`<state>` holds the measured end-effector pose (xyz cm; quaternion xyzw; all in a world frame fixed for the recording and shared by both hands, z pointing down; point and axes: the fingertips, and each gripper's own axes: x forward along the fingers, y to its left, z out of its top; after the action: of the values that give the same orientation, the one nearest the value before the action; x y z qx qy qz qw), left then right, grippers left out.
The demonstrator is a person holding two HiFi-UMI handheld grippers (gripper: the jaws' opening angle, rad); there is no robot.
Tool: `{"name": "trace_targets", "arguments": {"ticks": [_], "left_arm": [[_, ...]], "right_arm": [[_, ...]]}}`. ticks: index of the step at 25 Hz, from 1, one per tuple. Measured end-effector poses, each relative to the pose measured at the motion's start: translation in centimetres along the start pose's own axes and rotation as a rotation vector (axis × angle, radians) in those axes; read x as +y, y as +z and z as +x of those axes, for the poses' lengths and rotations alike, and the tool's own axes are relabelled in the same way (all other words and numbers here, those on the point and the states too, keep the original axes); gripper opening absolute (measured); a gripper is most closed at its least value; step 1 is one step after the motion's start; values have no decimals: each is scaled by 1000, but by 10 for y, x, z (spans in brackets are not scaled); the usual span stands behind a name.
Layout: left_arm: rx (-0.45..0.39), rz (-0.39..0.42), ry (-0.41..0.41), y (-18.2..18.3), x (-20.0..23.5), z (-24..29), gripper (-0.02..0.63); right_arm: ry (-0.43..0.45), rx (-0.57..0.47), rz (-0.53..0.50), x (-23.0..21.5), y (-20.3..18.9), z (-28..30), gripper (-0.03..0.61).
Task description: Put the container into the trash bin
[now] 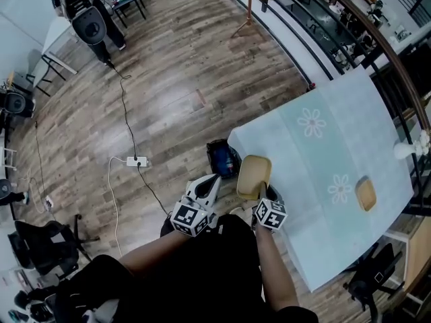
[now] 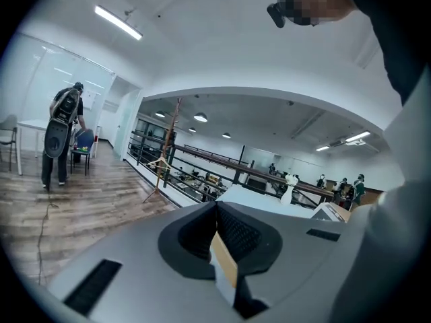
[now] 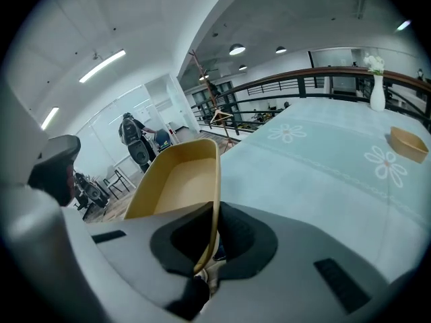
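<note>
My right gripper (image 1: 260, 192) is shut on the near wall of a tan paper container (image 1: 254, 175), which it holds tilted over the table's near-left corner. In the right gripper view the container (image 3: 176, 184) rises from between the jaws with its hollow facing left. A dark trash bin (image 1: 221, 159) with blue contents stands on the floor just left of that corner. My left gripper (image 1: 208, 184) hangs beside the bin with its jaws together and holds nothing I can name; a thin tan strip (image 2: 224, 261) shows in the seam between them.
A table with a pale green flowered cloth (image 1: 316, 153) fills the right side. On it lie a second tan container (image 1: 366, 194) and a white vase (image 1: 407, 150). A power strip with cables (image 1: 137, 161) lies on the wooden floor. A person (image 1: 91, 12) stands far off.
</note>
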<state>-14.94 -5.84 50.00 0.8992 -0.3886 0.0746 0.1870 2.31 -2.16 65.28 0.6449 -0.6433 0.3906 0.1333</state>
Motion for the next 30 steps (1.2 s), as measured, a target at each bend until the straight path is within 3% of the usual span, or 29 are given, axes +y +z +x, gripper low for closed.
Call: {"name": "trace_targets", "arguments": {"ticks": [9,16,24,27,30], "left_arm": [[-8,-67,-2,7,108,-27,14],[40,-100,-85,-5,171,-46,14],[103,-92,-86,-38,210,-32,14],[107,-123,-46,-52,217,-21,14],[115,-153,6,-67,219,-11,14]], "right_arm": [[9,42,-121,103,3,58,38],[-32,81,-178,159,-9,101,38],[18,183,-304,155,-47,162,38],[79,217,-385,148,-59,192,38],[92,252,-399,129,-74,220,38]]}}
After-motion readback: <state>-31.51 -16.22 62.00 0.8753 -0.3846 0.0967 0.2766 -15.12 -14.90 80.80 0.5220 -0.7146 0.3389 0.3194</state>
